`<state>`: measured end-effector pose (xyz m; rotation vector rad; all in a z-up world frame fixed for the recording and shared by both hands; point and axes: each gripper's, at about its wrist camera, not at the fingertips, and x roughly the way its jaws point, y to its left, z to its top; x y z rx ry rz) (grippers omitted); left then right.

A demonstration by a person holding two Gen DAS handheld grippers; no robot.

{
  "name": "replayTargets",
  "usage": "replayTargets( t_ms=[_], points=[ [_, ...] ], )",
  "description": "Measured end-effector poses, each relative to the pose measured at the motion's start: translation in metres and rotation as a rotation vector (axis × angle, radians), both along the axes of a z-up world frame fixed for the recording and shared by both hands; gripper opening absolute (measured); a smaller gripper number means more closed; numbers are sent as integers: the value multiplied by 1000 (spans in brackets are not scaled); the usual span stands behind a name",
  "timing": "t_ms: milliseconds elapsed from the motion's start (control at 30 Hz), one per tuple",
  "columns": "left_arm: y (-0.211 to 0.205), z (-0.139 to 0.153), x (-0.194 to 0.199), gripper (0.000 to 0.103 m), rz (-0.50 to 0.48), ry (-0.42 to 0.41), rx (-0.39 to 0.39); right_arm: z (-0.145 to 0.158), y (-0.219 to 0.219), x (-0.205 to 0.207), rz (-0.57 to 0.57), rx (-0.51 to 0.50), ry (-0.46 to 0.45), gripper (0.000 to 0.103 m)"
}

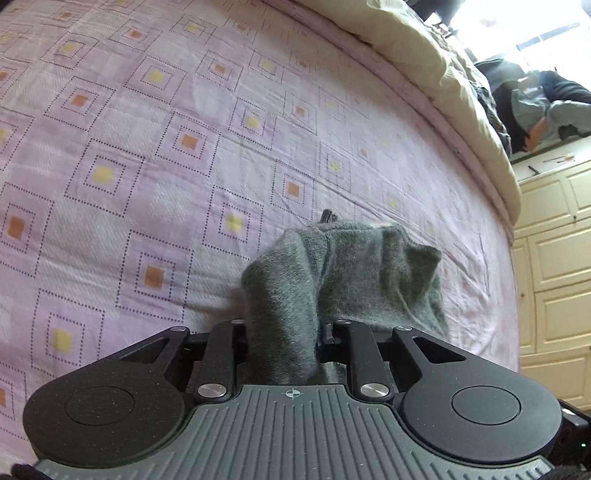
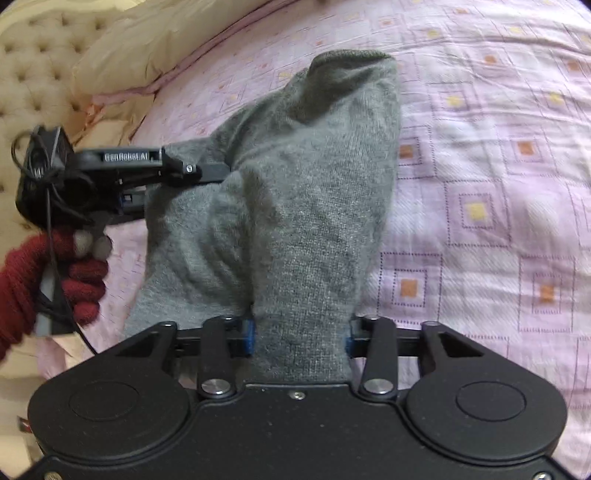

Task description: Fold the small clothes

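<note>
**One grey sock, two grippers, a lilac bed**

A single grey sock (image 2: 295,192) hangs stretched between the two grippers, lifted off the bed. The right gripper (image 2: 300,334) is clamped on one end of it, the knit filling the gap between its blue-padded fingers. The left gripper (image 1: 282,332) pinches the other part of the sock; seen from the right wrist camera, its fingers disappear into the fabric at the left. A hand (image 2: 79,273) in a dark red knitted glove holds that gripper's handle, with a black cable looped around it.

Under the sock lies one bedsheet (image 1: 147,184), pale lilac, printed with dotted squares that carry yellow or orange centres. It is lightly creased. Along the far side of the sheet runs a cream quilt (image 1: 424,62), bunched in soft folds. Behind it in the right wrist view stands a cream tufted headboard (image 2: 33,62).

Beyond the bed's edge, cream panelled cupboards (image 1: 554,258) line the wall. On their top lies a heap of dark and light clothes (image 1: 535,103), below a bright window (image 1: 517,26).
</note>
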<state>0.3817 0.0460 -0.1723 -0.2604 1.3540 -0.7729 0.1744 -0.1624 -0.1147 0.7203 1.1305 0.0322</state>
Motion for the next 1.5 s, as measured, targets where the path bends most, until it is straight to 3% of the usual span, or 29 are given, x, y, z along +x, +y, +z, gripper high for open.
replayTargets(
  t_ms=[267, 567, 633, 700, 767, 833, 900, 1067, 1200, 1333, 1500],
  points=[
    [-4, 26, -46, 20, -34, -8, 11, 21, 12, -36, 72, -23, 24, 43],
    [4, 20, -172, 21, -61, 95, 54, 25, 5, -157, 129, 6, 136, 44],
    [4, 17, -195, 21, -74, 63, 89, 23, 2, -179, 137, -18, 165, 49],
    [4, 11, -208, 34, -62, -8, 143, 19, 3, -190, 145, -87, 187, 60],
    [5, 7, -212, 41, -38, -81, 156, 13, 0, -199, 142, -148, 199, 80],
    [3, 8, -212, 42, -28, -142, 158, 11, -4, -205, 114, -143, 187, 81],
    [-4, 15, -212, 49, -33, -195, 211, 15, -4, -211, 113, -157, 168, 82],
    [2, 45, -213, 48, 57, -303, 313, 38, -2, -224, 146, -214, 95, 89],
    [20, 77, -230, 48, 119, -367, 324, 56, -6, -227, 127, -230, 25, 92],
    [20, 96, -276, 49, 79, -429, 345, 66, -9, -229, 125, -276, -15, 97],
    [2, 91, -335, 49, -13, -435, 333, 63, -8, -213, 122, -330, -7, 102]
  ],
)
